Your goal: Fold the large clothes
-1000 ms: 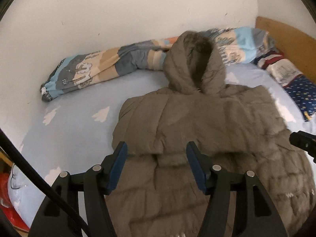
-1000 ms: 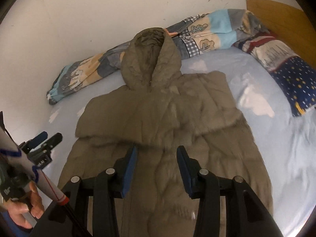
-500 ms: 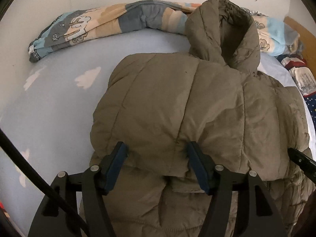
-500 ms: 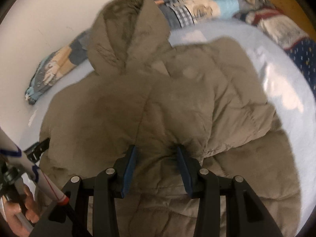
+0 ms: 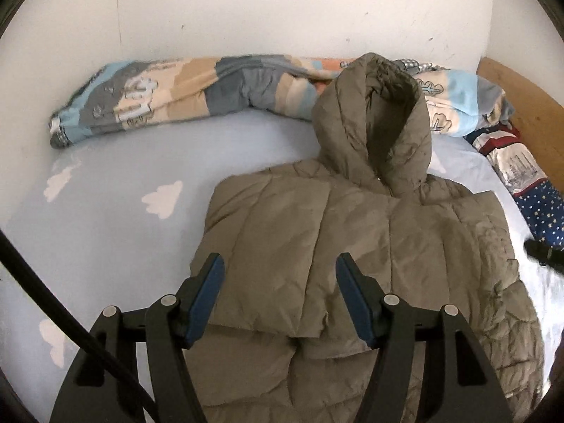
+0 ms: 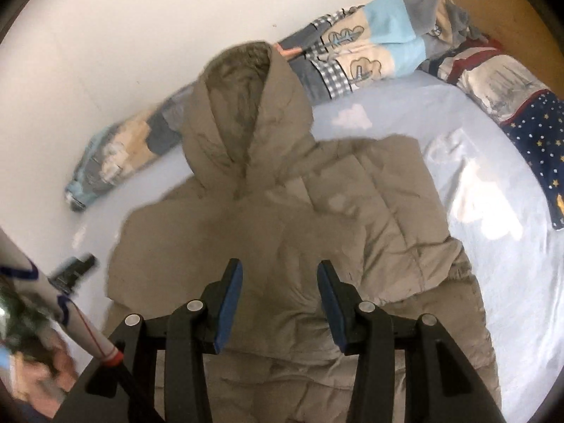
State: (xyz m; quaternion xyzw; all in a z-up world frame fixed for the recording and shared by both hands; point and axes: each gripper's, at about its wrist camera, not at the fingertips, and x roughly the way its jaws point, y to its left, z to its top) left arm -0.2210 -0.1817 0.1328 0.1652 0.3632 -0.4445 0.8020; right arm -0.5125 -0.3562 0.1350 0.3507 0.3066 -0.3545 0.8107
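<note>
An olive-brown hooded puffer jacket (image 5: 345,246) lies flat on the bed, hood (image 5: 377,116) toward the wall, both sleeves folded across the chest. It also shows in the right wrist view (image 6: 317,232). My left gripper (image 5: 280,268) is open and empty, hovering above the folded left sleeve. My right gripper (image 6: 280,275) is open and empty above the middle of the jacket. The right gripper's tip shows at the right edge of the left wrist view (image 5: 543,253); the left gripper's tip shows at the left of the right wrist view (image 6: 74,271).
A light blue bed sheet (image 5: 105,218) with white clouds covers the bed. A rolled patterned quilt (image 5: 197,88) lies along the white wall. A starry navy pillow (image 6: 539,134) and a wooden headboard (image 5: 521,105) are at the right.
Both grippers have pulled back and up from the jacket after pressing down near the folded sleeves. The jacket has stayed in place with its sleeves folded in.
</note>
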